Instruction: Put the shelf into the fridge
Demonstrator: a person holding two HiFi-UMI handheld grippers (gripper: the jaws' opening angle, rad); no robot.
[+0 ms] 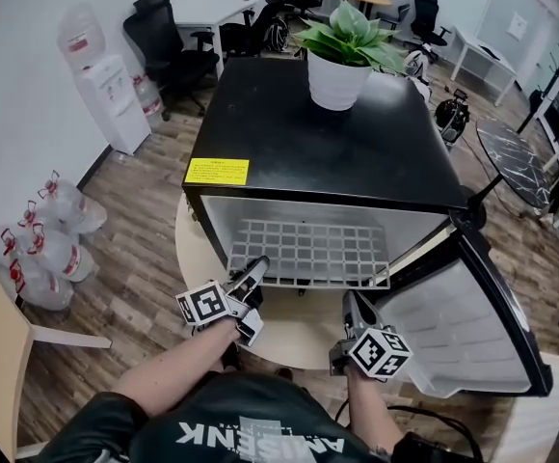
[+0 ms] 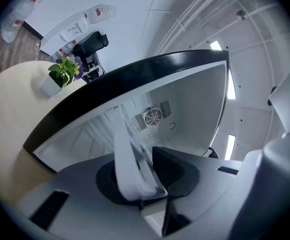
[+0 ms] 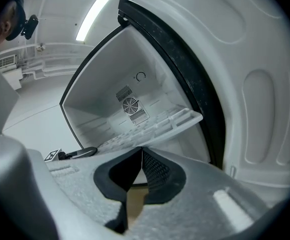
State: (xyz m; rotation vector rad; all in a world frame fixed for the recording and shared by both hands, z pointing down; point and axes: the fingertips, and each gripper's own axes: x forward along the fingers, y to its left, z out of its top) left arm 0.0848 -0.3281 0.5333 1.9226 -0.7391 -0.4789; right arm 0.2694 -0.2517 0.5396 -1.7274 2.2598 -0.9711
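Observation:
A black mini fridge point(image 1: 328, 143) stands on a round table with its door point(image 1: 472, 307) swung open to the right. The white grid shelf point(image 1: 308, 251) lies flat in the fridge's opening, its front edge sticking out a little. My left gripper point(image 1: 255, 268) is shut on the shelf's front left corner; in the left gripper view the white shelf edge point(image 2: 127, 159) is pinched between the jaws of the left gripper point(image 2: 152, 189). My right gripper point(image 1: 350, 304) sits just below the shelf's front right corner, shut with nothing in it. The right gripper point(image 3: 141, 152) points at the shelf point(image 3: 155, 124).
A potted plant point(image 1: 340, 51) stands on the fridge's top. The pale round table point(image 1: 299, 331) shows in front of the fridge. A water dispenser point(image 1: 106, 90) and bagged bottles point(image 1: 43, 244) line the left wall. Office chairs point(image 1: 169, 41) and desks stand behind.

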